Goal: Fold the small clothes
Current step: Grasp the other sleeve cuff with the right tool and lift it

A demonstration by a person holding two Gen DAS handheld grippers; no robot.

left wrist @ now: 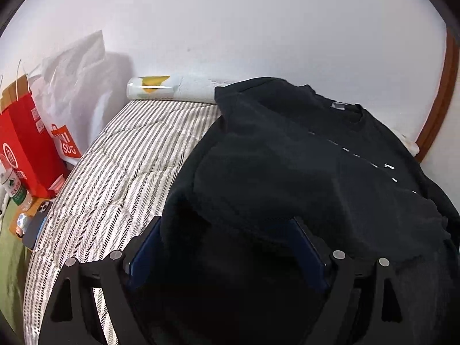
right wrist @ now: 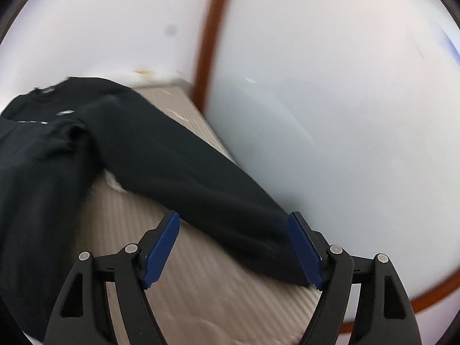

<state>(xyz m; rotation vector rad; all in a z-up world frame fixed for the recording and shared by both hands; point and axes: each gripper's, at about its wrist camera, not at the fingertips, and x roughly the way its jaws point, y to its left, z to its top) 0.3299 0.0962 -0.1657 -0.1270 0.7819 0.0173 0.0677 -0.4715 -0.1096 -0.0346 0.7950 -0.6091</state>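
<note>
Left wrist view: the black top (left wrist: 302,158) sprawls over the right of the bed (left wrist: 115,172), soft and floppy, probably light. The left gripper (left wrist: 224,247) has its fingers wide apart with cloth bunched between; can't tell if it's gripped. Bags (left wrist: 26,132) sit at left, clear of things.

Right wrist view: the right gripper (right wrist: 233,247) is spread wide around the sleeve (right wrist: 201,178), not clamped. I'd grab the cuff; the wall (right wrist: 330,115) is close.

Left gripper (left wrist: 227,247): black frame low in wrist view, blue-padded fingers (left wrist: 143,256) spread wide at 7 and 5 o'clock, dark cloth draped over gap between them. Right gripper (right wrist: 233,247): jaws equally wide apart, blue pads (right wrist: 304,250) angled outward, right pad touching dark cloth at 4 o'clock; nothing clamped.
</note>
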